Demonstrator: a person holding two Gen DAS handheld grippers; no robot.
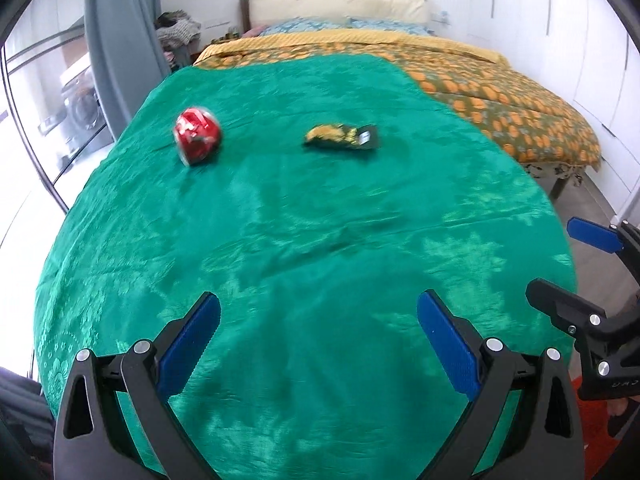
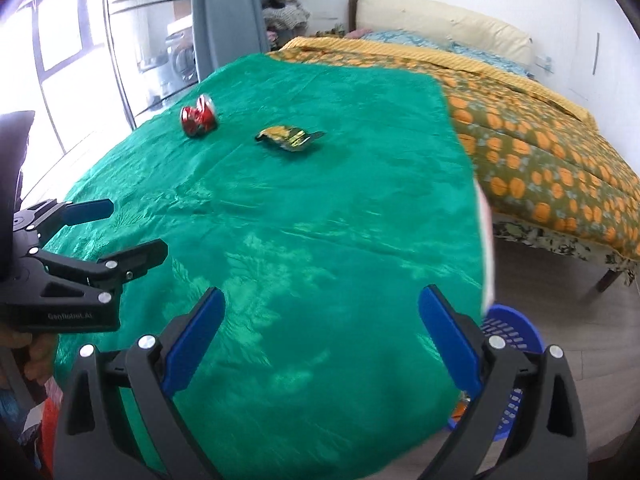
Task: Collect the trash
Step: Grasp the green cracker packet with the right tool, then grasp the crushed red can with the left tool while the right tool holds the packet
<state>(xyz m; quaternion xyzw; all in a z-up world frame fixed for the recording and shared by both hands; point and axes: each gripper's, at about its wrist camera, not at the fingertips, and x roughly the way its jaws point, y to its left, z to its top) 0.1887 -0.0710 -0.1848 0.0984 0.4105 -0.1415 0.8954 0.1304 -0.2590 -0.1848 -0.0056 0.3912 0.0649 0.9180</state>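
A crushed red can lies on the green tablecloth at the far left; it also shows in the right wrist view. A yellow and black snack wrapper lies to its right, and shows in the right wrist view. My left gripper is open and empty over the near part of the table. My right gripper is open and empty near the table's right front edge. Each gripper shows at the edge of the other's view, the right one and the left one.
A blue slotted basket stands on the floor below the table's right edge. A bed with an orange patterned cover lies behind and right of the table. A glass door and a grey curtain are at the left.
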